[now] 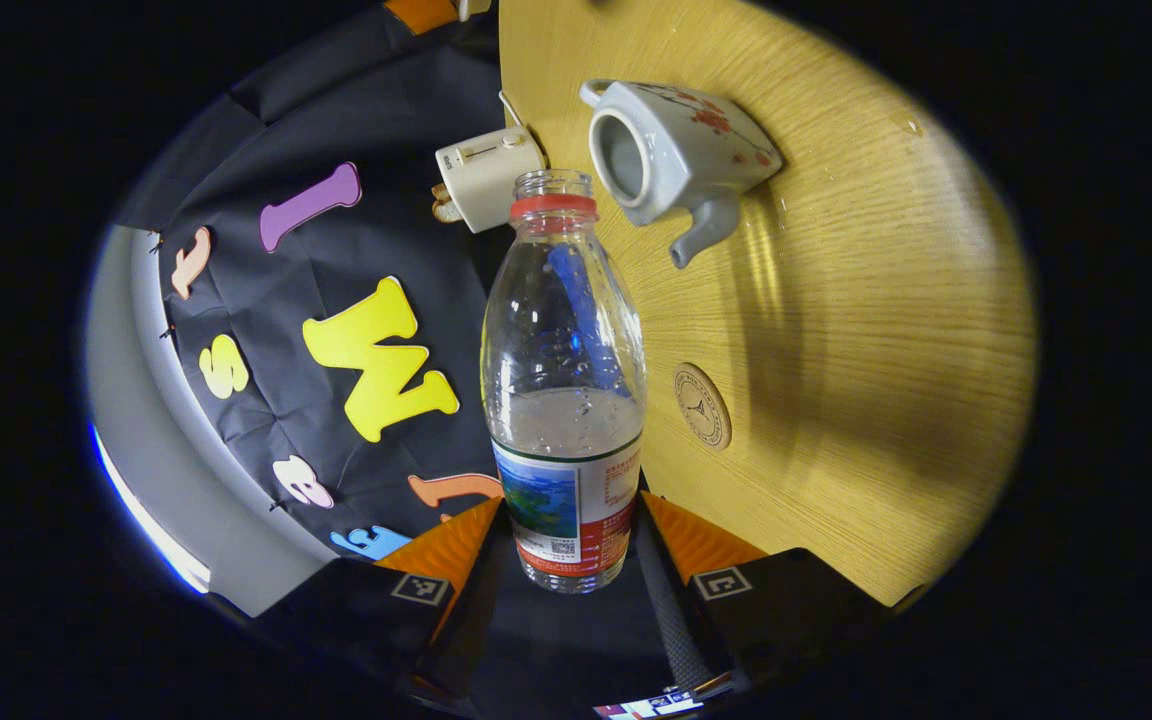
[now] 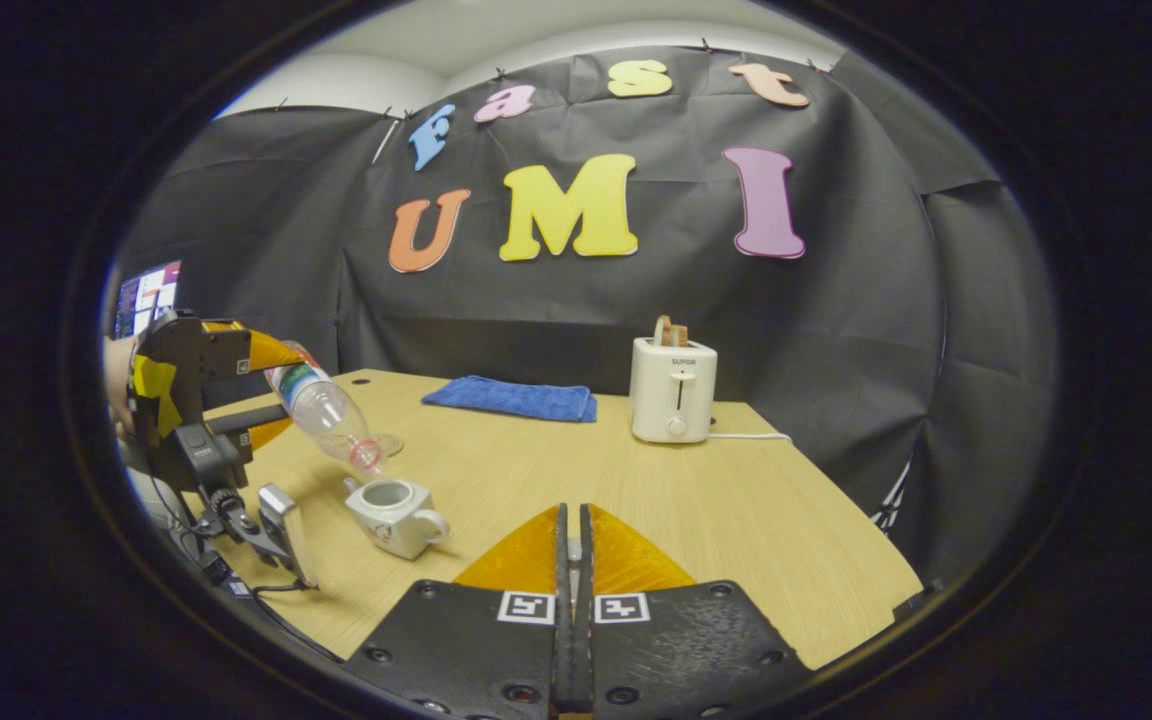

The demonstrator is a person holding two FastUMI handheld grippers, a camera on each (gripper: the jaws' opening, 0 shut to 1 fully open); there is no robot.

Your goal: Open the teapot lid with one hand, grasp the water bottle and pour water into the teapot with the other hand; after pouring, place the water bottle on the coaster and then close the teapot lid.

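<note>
Left gripper [image 1: 576, 560] clamped on water bottle [image 1: 564, 400] at frame centre, neck tipped toward open teapot [image 1: 671, 150] at upper centre. Right gripper [image 2: 573, 560] pressed together, lid unseen. Keep mouth over opening, tilt slowly to avoid spilling

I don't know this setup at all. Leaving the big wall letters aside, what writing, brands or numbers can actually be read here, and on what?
"SUPOR": the brand word on the front of the toaster, seen in the right gripper view.
Water bottle: its wrapper carries printed text and a square code, too small to read.
Coaster: a round emblem with ring lettering, too small to read.
Screen at the far edge: blurred, unreadable.
</note>
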